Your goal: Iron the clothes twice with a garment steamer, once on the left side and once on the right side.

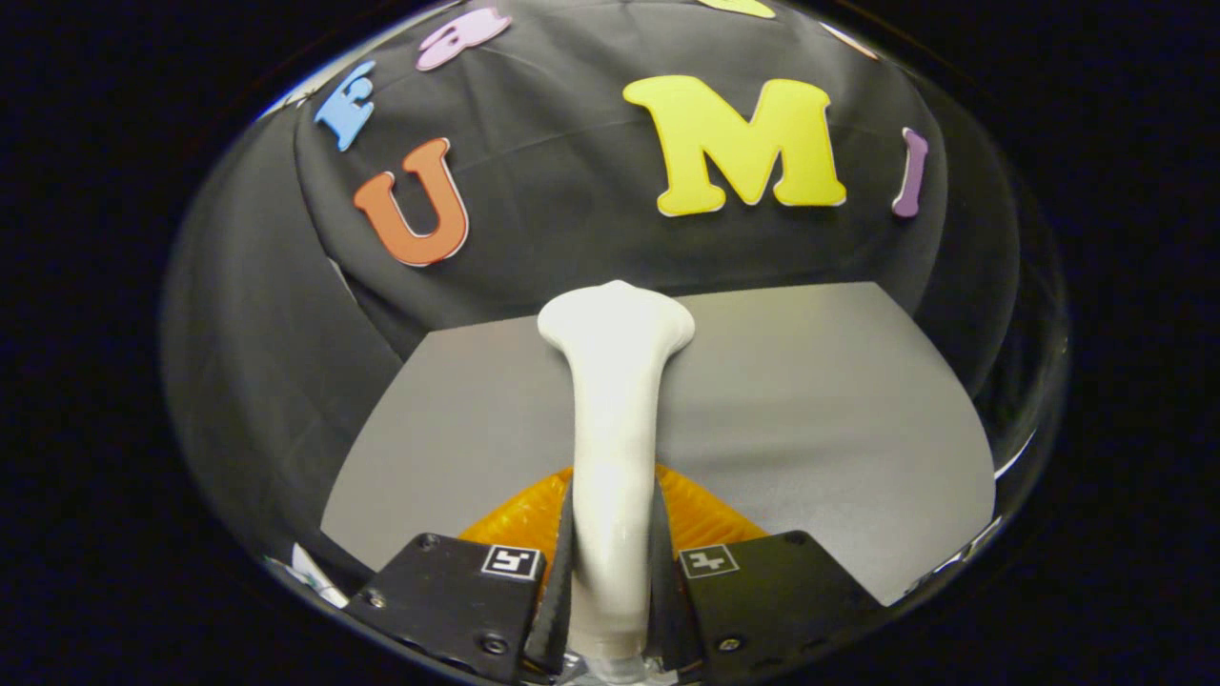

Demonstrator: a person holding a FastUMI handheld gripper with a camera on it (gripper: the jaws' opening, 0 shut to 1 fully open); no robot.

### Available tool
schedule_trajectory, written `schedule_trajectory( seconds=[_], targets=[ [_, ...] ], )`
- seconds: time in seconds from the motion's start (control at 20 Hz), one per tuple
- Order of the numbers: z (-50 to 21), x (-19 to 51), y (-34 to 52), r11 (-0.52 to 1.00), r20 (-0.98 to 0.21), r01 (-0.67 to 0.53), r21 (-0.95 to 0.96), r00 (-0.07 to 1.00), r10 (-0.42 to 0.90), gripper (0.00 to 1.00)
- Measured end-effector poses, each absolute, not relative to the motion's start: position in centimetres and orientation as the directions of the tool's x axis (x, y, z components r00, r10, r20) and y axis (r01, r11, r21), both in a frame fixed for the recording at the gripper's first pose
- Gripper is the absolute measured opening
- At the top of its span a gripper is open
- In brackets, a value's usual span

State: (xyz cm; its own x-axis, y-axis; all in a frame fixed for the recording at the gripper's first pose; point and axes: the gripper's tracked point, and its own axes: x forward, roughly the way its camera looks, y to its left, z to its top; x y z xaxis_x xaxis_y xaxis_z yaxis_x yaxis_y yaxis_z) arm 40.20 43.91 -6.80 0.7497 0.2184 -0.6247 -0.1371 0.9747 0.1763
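A white garment steamer (pixel 615 419) stands up between my fingers, its handle clamped on both sides and its flared head pointing away toward the booth wall. My gripper (pixel 610 562) is shut on that handle. An orange ribbed garment (pixel 710 514) lies on the grey table (pixel 839 410) directly under and just behind the fingers; most of it is hidden by the gripper body and the steamer. The steamer head is held above the table, beyond the garment's far edge.
The grey table spreads out ahead and to both sides of the steamer. Black cloth walls close the booth at the back and on the left. A small white scrap (pixel 310 572) shows by the table's near left corner.
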Motion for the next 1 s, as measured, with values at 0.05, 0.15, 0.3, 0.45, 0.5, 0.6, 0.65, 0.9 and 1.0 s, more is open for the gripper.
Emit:
schedule_trajectory(
  seconds=[0.05, 0.15, 0.3, 0.45, 0.5, 0.6, 0.65, 0.9, 1.0],
  targets=[
    [-6.4, 40.0, 44.1, 0.969, -0.614, -0.151, 0.197, 0.751, 0.242, 0.39],
    [-5.4, 39.2, 44.4, 0.960, -0.586, -0.179, 0.217, 0.762, 0.274, 0.37],
    [-3.4, 37.3, 44.7, 0.947, -0.527, -0.231, 0.226, 0.788, 0.318, 0.37],
    [-1.2, 35.3, 44.1, 0.932, -0.461, -0.271, 0.240, 0.813, 0.355, 0.37],
    [-0.4, 34.7, 43.6, 0.930, -0.440, -0.276, 0.243, 0.823, 0.359, 0.37],
    [0.9, 33.3, 42.4, 0.928, -0.401, -0.282, 0.242, 0.842, 0.360, 0.37],
    [1.4, 32.4, 41.8, 0.926, -0.385, -0.286, 0.247, 0.848, 0.364, 0.36],
    [3.0, 27.5, 36.5, 0.928, -0.331, -0.265, 0.263, 0.878, 0.345, 0.36],
    [3.4, 25.7, 33.6, 0.936, -0.307, -0.243, 0.253, 0.898, 0.316, 0.37]
  ],
)
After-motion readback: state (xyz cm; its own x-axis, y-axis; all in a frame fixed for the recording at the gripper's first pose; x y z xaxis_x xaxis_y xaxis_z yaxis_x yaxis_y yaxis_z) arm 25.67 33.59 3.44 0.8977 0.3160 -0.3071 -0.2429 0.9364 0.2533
